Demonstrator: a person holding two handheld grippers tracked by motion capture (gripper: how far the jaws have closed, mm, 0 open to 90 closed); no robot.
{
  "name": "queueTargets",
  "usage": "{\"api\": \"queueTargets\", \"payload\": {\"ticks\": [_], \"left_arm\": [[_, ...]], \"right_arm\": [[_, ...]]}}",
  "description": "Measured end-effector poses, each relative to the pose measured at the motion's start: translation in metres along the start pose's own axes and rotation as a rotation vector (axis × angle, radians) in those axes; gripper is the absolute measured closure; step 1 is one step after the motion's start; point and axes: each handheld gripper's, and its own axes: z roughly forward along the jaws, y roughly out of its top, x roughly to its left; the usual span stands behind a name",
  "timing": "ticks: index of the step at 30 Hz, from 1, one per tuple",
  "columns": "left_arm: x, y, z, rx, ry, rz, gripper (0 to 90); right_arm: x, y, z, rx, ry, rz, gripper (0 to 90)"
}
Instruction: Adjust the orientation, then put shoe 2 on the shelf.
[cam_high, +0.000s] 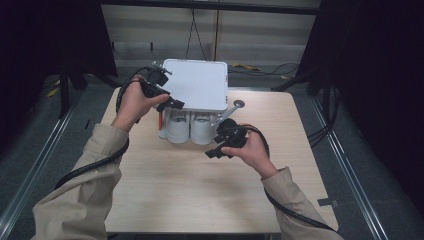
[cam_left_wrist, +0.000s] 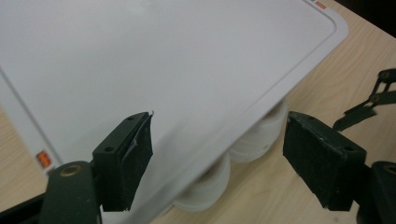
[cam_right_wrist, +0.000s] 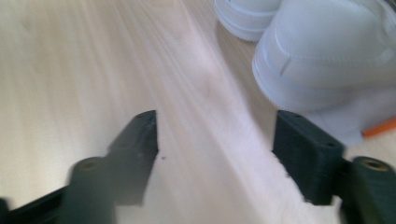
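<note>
A white water-filter unit with a flat white top panel (cam_high: 197, 82) stands at the back of the wooden table (cam_high: 200, 195). White cylinders (cam_high: 190, 127) hang under its front edge. My left gripper (cam_high: 167, 97) is open at the panel's front left corner. In the left gripper view the panel (cam_left_wrist: 177, 56) lies behind the spread jaws of that gripper (cam_left_wrist: 219, 130), and the cylinders (cam_left_wrist: 254, 135) peek out below. My right gripper (cam_high: 216, 146) is open, low over the table, just in front of the cylinders. Its own view has the right gripper (cam_right_wrist: 217, 128) with nothing between its jaws, and a cylinder (cam_right_wrist: 331, 56) ahead to the right.
A grey metal arm with a round end (cam_high: 235, 107) sticks out at the unit's right front. A thin orange tube (cam_high: 160, 119) runs down the left of the cylinders. Cables lie on the floor behind the table. Bare tabletop stretches toward the person.
</note>
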Motion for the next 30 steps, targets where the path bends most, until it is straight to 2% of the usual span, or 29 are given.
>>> {"api": "queueTargets", "payload": {"ticks": [2,5,7,9,12,17,20,22,27,30], "left_arm": [[-0.004,-0.006,-0.006,0.011,0.011,0.001,23.1],[-0.01,-0.019,-0.008,0.042,-0.003,0.0,23.1],[-0.012,-0.028,-0.008,0.051,-0.014,0.005,23.1],[-0.014,-0.039,-0.007,0.051,-0.021,-0.002,23.4],[-0.014,-0.055,-0.005,0.055,-0.026,-0.019,23.3],[-0.013,-0.081,0.0,0.054,-0.034,-0.036,23.2],[-0.013,-0.095,0.001,0.059,-0.035,-0.045,23.3],[-0.013,-0.104,0.002,0.061,-0.042,-0.052,23.1],[-0.014,-0.126,0.005,0.065,-0.047,-0.067,22.8],[-0.013,-0.137,0.005,0.068,-0.05,-0.074,22.8]], "right_arm": [[0.001,-0.009,-0.009,0.003,-0.006,0.022,29.0],[0.002,-0.023,-0.017,0.038,-0.027,0.058,25.9],[0.003,-0.031,-0.021,0.054,-0.039,0.069,24.2],[0.003,-0.039,-0.022,0.059,-0.033,0.083,22.9],[0.003,-0.049,-0.022,0.083,-0.049,0.096,21.5],[0.003,-0.066,-0.026,0.089,-0.052,0.104,18.4],[0.003,-0.075,-0.03,0.085,-0.07,0.111,18.1],[0.003,-0.081,-0.033,0.078,-0.068,0.133,18.0],[0.005,-0.093,-0.036,0.076,-0.086,0.151,18.0],[0.007,-0.099,-0.038,0.07,-0.103,0.137,18.0]]}}
